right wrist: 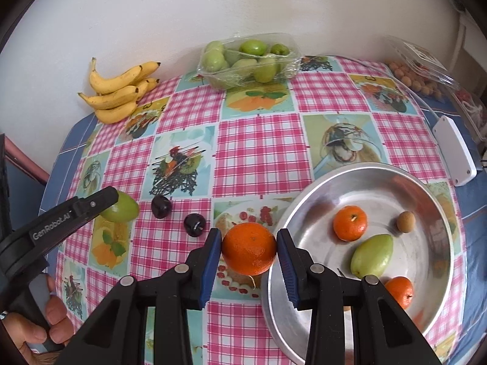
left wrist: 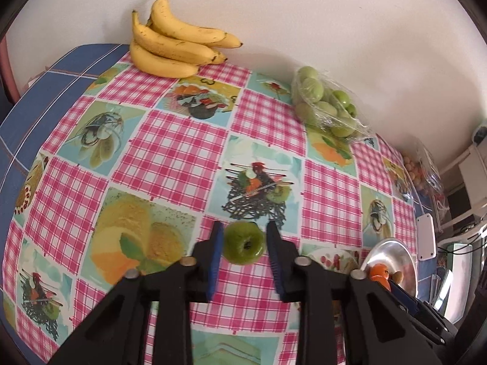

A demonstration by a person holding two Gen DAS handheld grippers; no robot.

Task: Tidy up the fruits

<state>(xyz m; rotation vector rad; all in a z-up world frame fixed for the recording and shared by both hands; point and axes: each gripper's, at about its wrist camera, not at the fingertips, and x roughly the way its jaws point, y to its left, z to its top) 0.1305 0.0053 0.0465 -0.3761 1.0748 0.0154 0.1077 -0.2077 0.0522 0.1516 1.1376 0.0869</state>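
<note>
The round silver metal bowl [right wrist: 307, 213] fills the lower right of the right wrist view. Inside it lie two small oranges, one long green fruit and one tiny brown fruit.

The big round orange [right wrist: 249, 248] sits low in the middle of that view, just left of the bowl's rim. The right gripper [right wrist: 249, 254] has its two blue pads pressed on the orange's left and right sides, so it is pinching the orange at its widest part. I cannot tell if the orange is lifted or resting on the checked pink tablecloth [right wrist: 258, 143]. It is probably firm and a bit heavy, with bumpy skin that does not slip much. The fat middle is the best spot to squeeze, so the hold looks good.

The small green apple-like fruit [left wrist: 243, 242] lies on the cloth, low in the middle of the left wrist view. The left gripper [left wrist: 245, 243] has its pads spread, one on each side of the fruit, with small gaps showing. The fruit looks smooth and shiny, so it may slip or roll. I would grab its round sides, not the stem dip.

Two dark round plums [right wrist: 161, 206] lie on the cloth to the left of the orange.
</note>
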